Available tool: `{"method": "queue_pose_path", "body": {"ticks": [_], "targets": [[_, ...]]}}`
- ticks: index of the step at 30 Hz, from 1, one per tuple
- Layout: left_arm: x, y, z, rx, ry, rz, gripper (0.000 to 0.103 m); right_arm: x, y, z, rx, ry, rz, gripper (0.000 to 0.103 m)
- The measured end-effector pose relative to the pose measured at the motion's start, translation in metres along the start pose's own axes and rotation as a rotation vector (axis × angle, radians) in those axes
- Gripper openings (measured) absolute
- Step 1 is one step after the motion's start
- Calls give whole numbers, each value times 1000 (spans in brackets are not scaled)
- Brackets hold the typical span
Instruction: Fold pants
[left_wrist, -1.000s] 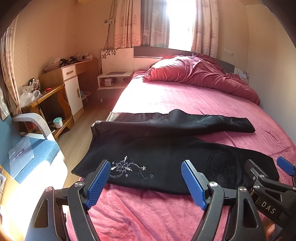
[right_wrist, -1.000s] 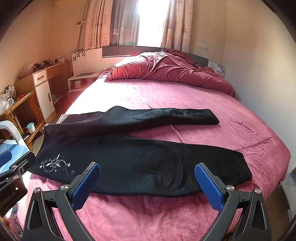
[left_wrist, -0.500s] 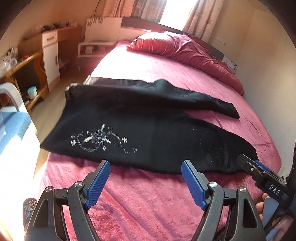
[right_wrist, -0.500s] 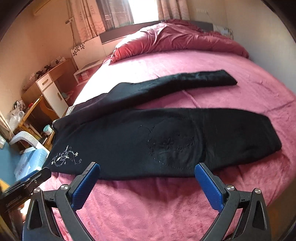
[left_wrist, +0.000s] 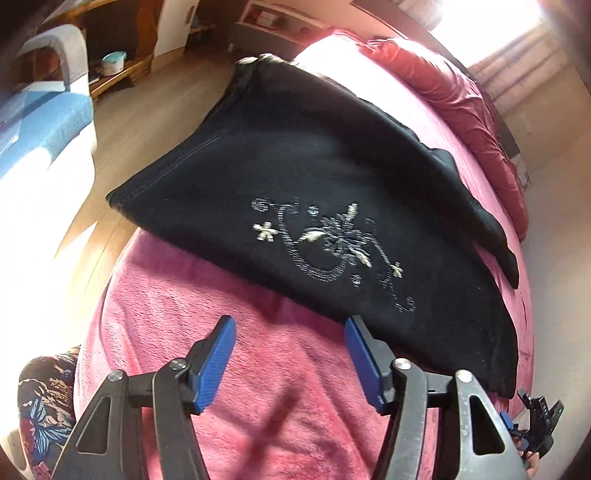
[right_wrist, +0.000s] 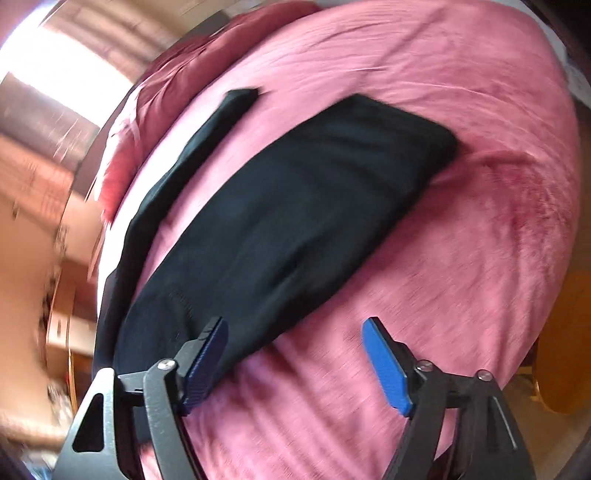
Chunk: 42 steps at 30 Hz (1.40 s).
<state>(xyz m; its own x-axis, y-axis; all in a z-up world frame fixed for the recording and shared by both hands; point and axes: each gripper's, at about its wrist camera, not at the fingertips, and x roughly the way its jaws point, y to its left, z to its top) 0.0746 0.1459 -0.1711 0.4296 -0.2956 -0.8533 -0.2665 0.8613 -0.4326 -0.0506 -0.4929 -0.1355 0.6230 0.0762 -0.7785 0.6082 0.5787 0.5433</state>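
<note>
Pants: your black pants lie flat on the pink bed cover, with both legs stretched out across the bed
Top of the pants: the waist end hangs a little over the bed edge, above the wood floor
Flower: a silver flower pattern is sewn on the pants near the waist, and it faces up
Legs: in your right view the near leg is wide and dark, and the far leg is a thin strip behind it, with pink cover between them
Left tongs: your left gripper sits just at the near edge of the pants, its jaws have just been closing but are still apart, with only pink cover between them
Right tongs: your right gripper has jaws that have just been closing too, still apart, holding nothing, and its left blue pad is over the edge of the near leg
Blur: the right view is smeared, so I cannot tell if that pad touches the cloth
Room: a blue chair stands beside the bed
</note>
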Motion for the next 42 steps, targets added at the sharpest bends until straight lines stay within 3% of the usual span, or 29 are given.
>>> {"method": "queue_pose_path", "body": {"ticks": [4,10,17,20,21,23,28,32,37,42], "targets": [[-4,23,7,-104,-22,-68,48,15,-24,26,97,-12,18,66],[-14,44,21,-199,-60,-100,48,33,-29,60,85,-42,-13,56],[-20,45,39,-225,-88,-93,42,37,-23,85,43,-29,-80,31],[-15,39,46,-196,-103,-50,26,39,-19,93,-1,-21,-118,23],[-19,37,49,-190,-103,-26,13,39,-16,95,-12,-22,-126,19],[-22,34,50,-181,-109,-18,8,35,-10,97,-39,-34,-141,15],[-58,19,36,-93,-167,11,7,5,3,101,-115,-95,-153,14],[-74,11,28,-63,-158,6,7,-10,0,100,-141,-114,-175,13],[-77,15,13,-39,-109,34,7,-20,-25,92,-117,-108,-215,13],[-74,23,-10,-33,-9,65,7,-20,-51,85,-90,-80,-273,13]]}}
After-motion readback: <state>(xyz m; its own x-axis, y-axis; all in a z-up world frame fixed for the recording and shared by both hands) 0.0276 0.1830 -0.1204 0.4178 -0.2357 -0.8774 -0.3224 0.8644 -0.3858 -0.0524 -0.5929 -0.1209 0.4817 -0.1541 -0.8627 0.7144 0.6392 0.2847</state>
